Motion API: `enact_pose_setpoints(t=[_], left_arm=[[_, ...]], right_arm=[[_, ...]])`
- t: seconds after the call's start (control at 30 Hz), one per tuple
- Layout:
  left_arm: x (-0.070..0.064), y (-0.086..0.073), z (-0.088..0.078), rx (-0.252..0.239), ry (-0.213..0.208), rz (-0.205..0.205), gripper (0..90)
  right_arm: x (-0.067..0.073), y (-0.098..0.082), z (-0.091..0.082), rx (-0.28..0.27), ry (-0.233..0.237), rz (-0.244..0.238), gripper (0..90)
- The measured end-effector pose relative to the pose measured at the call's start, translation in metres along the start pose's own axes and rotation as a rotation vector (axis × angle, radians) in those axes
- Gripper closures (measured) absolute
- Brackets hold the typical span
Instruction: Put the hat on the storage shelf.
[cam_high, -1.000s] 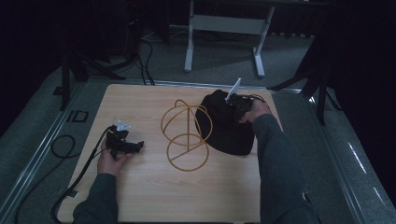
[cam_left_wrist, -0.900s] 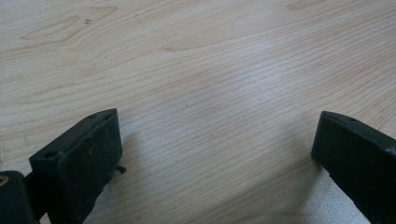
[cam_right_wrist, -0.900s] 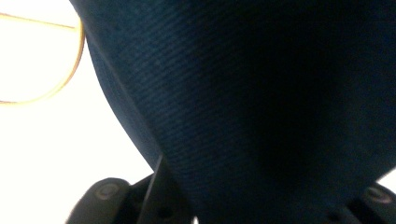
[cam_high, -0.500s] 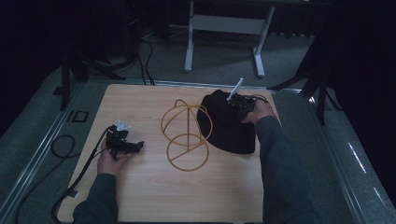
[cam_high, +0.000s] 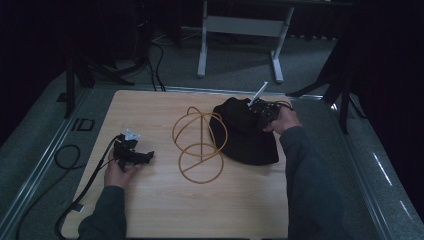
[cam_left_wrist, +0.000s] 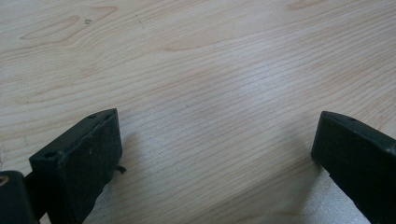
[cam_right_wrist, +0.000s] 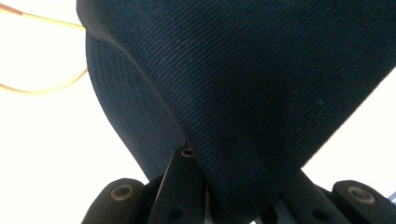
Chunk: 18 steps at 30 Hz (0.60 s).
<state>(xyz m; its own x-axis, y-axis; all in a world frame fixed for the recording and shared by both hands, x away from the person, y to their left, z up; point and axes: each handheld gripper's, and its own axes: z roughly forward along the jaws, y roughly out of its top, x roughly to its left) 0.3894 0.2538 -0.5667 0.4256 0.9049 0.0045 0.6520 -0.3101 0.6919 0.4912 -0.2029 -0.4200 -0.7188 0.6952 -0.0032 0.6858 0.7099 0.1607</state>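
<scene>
A black cloth (cam_high: 246, 136) lies right of centre on the table (cam_high: 160, 205), its left edge over a wire frame (cam_high: 197, 145). The right gripper (cam_high: 259, 112) at the cloth's upper right has its jaws pinched on the fabric (cam_right_wrist: 243, 93). At left, the left gripper (cam_high: 137, 156) rests wide open, holding nothing.

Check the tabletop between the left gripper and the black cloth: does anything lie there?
Yes. In the high view a wire frame of orange-tan loops stands between the left gripper and the black cloth, its right side overlapping the cloth's edge.
</scene>
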Motion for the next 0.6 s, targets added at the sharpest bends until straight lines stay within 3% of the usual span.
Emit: enact_pose_setpoints(t=[0.6], left_arm=[[0.000, 0.000, 0.000, -0.002, 0.000, -0.001, 2.0]], right_arm=[[0.007, -0.014, -0.035, -0.122, 0.003, -0.054, 87.1]])
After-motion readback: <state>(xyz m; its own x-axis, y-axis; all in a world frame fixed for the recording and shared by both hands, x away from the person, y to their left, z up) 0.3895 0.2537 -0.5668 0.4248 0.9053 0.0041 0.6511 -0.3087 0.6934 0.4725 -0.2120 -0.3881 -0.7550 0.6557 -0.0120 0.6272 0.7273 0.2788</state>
